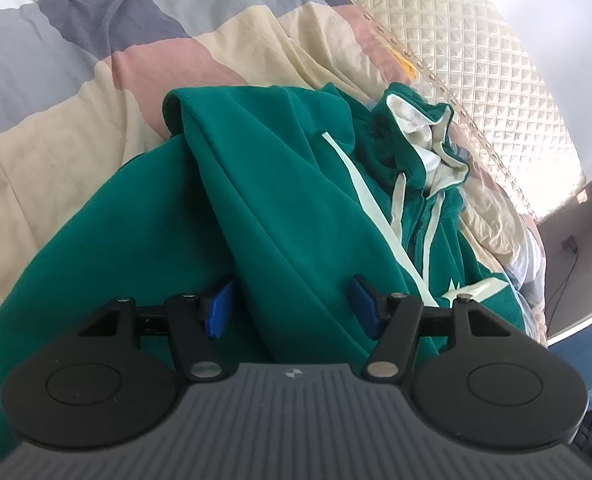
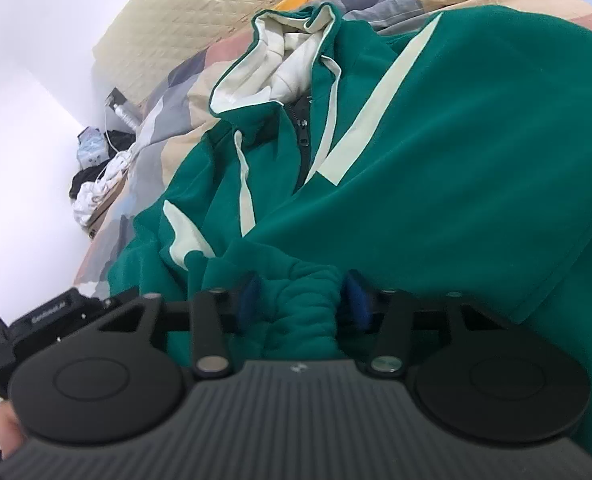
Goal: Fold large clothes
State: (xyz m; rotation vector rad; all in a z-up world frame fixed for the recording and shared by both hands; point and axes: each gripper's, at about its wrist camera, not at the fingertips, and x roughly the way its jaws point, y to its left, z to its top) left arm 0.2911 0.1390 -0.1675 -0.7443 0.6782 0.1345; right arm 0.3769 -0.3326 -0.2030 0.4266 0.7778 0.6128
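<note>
A green zip hoodie (image 1: 296, 200) with cream stripes, cream hood lining and drawstrings lies crumpled on the bed. In the left wrist view a long folded part of it, likely a sleeve, runs between the blue pads (image 1: 219, 307) of my left gripper (image 1: 290, 306). The jaws stand wide and both pads' inner faces show, so the cloth lies loosely between them. In the right wrist view the hoodie (image 2: 456, 140) fills the frame, and a bunched green edge sits squeezed between the pads of my right gripper (image 2: 303, 300). The hood (image 2: 279, 52) lies at the far end.
A patchwork quilt (image 1: 95, 60) in grey, pink and beige covers the bed, with a cream quilted headboard (image 1: 476, 40) behind. Clothes and cables (image 2: 95, 176) are piled on a bedside surface at the left. A hand (image 2: 5, 428) grips the right tool.
</note>
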